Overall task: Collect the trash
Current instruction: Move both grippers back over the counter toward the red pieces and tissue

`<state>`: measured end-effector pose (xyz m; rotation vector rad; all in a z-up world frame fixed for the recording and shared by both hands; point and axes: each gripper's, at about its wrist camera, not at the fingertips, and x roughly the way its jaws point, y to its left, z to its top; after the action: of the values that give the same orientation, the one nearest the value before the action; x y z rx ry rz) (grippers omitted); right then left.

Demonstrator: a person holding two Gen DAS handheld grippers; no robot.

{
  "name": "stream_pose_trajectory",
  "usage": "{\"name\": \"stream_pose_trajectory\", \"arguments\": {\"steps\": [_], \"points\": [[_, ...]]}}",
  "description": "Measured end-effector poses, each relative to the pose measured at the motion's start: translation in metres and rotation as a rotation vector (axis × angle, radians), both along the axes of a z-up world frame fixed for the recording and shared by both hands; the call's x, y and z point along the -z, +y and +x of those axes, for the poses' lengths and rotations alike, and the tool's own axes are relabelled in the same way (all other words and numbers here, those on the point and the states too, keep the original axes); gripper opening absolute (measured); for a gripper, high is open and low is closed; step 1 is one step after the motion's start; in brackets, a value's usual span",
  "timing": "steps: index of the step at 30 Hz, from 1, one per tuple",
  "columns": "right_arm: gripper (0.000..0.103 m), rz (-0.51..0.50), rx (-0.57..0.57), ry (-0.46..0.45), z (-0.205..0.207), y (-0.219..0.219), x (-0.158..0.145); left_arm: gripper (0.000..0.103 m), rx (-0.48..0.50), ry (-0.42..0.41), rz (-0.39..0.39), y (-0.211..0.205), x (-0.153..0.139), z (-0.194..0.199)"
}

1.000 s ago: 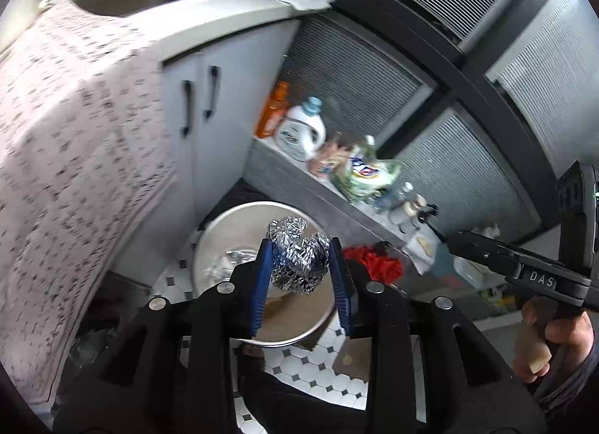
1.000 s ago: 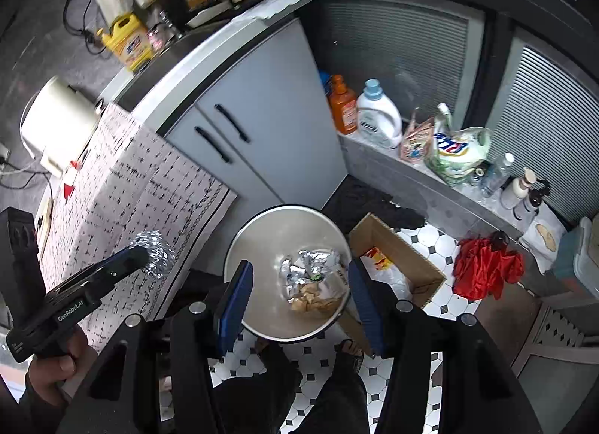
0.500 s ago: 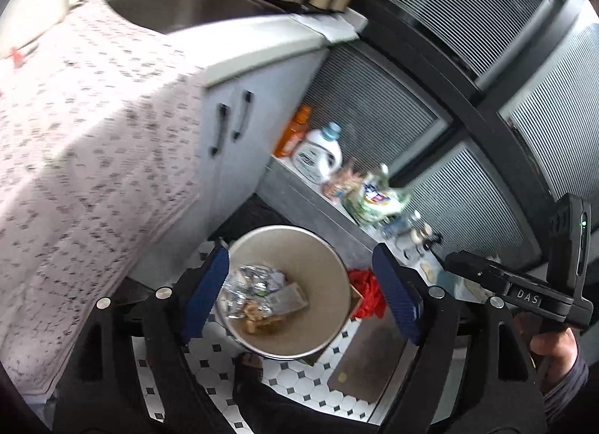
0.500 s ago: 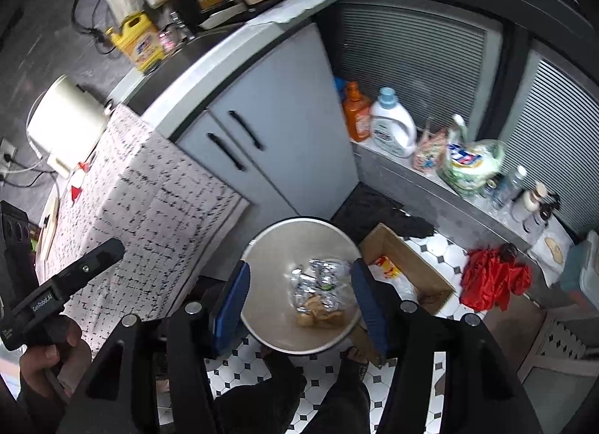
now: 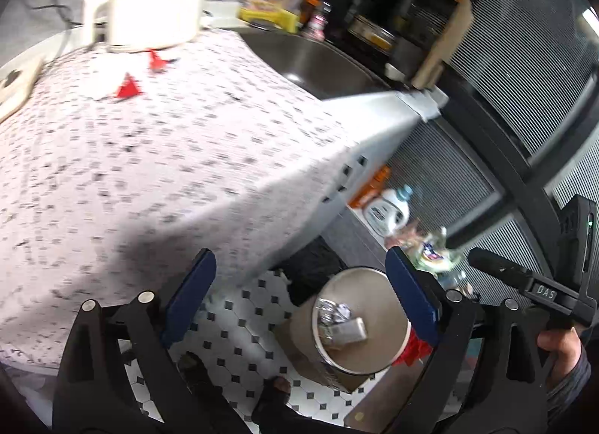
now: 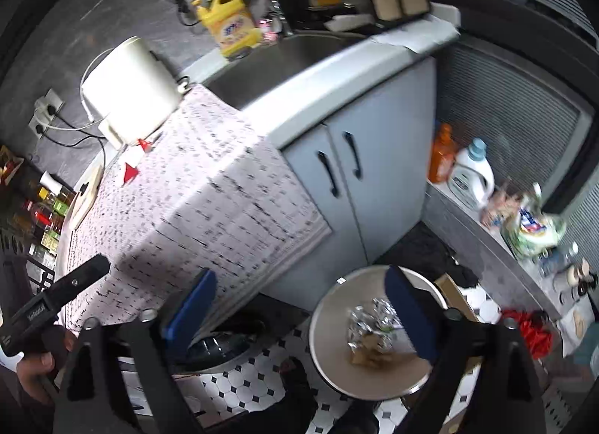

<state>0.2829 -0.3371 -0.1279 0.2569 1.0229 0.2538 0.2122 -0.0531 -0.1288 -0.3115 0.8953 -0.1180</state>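
A round metal bin point(image 5: 359, 284) point(image 6: 337, 351) stands on the tiled floor with crumpled foil point(image 5: 331, 312) point(image 6: 368, 321) and paper scraps inside. Small red scraps point(image 5: 127, 89) point(image 6: 131, 173) lie on the patterned tablecloth point(image 5: 149, 172) point(image 6: 209, 209) beside a white appliance. My left gripper point(image 5: 299, 295) point(image 6: 93, 271) hangs over the cloth's hanging edge, its jaws opening with nothing between them. My right gripper point(image 6: 301, 306) point(image 5: 483, 261) is near the bin and the cabinet, its jaws also opening and empty.
A sink point(image 6: 284, 55) and a yellow bottle point(image 6: 234, 27) sit behind the cloth. Grey cabinet doors point(image 6: 355, 172) face the bin. Detergent bottles point(image 6: 471, 172) line a low ledge. A cardboard box point(image 6: 456, 295) and a red cloth point(image 6: 528, 329) lie on the floor.
The left gripper let go of a foil ball, which now lies in the bin. Both grippers opened wide and swung up and away from the bin toward the clothed table.
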Motion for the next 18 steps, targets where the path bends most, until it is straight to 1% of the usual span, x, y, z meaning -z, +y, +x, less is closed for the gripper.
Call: {"name": "stream_pose_trajectory", "arguments": {"steps": [10,16,18], "points": [[0.095,-0.005,-0.101,-0.030,0.030,0.088,-0.018,0.092,-0.152,-0.038,-0.014,0.098,-0.011,-0.007],[0.095,-0.015,-0.157,-0.050,0.045,0.146,-0.026,0.092,-0.211,-0.054,-0.026,0.153,-0.012,-0.003],[0.093,-0.018,-0.175,-0.056,0.051,0.165,-0.028,0.092,-0.224,-0.058,-0.029,0.173,-0.011,0.000]]}}
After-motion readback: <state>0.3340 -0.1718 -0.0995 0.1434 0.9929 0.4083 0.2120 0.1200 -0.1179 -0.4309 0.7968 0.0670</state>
